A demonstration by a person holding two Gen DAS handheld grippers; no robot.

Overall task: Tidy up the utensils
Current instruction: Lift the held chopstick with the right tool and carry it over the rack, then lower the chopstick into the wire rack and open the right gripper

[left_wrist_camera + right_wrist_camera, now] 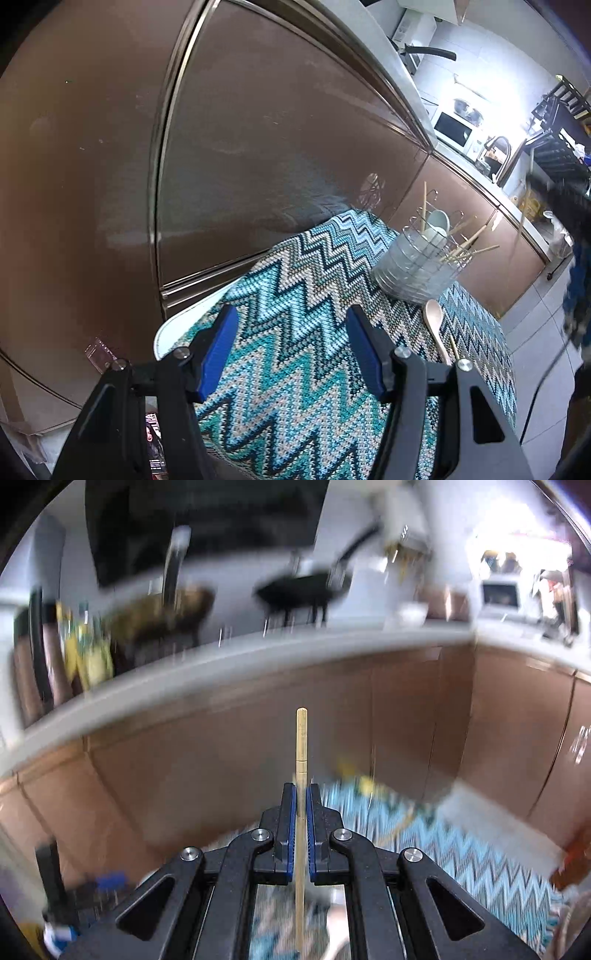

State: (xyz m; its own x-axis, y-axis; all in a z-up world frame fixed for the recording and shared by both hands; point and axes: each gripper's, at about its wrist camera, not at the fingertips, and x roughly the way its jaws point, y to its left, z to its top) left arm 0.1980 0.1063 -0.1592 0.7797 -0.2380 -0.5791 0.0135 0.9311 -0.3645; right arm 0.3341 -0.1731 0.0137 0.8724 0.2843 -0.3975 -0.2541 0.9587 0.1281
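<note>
My left gripper is open and empty above the zigzag-patterned cloth. A wire utensil holder with clear ribbed walls stands at the cloth's far right; it holds several wooden chopsticks and pale spoons. A wooden spoon and a loose chopstick lie on the cloth in front of the holder. My right gripper is shut on a wooden chopstick, which points straight out past the fingertips. The right wrist view is blurred by motion.
Brown cabinet doors rise close behind the cloth. A counter above carries a black pan, bottles and a microwave. A faucet and a dish rack stand at the far right. Tiled floor lies to the right.
</note>
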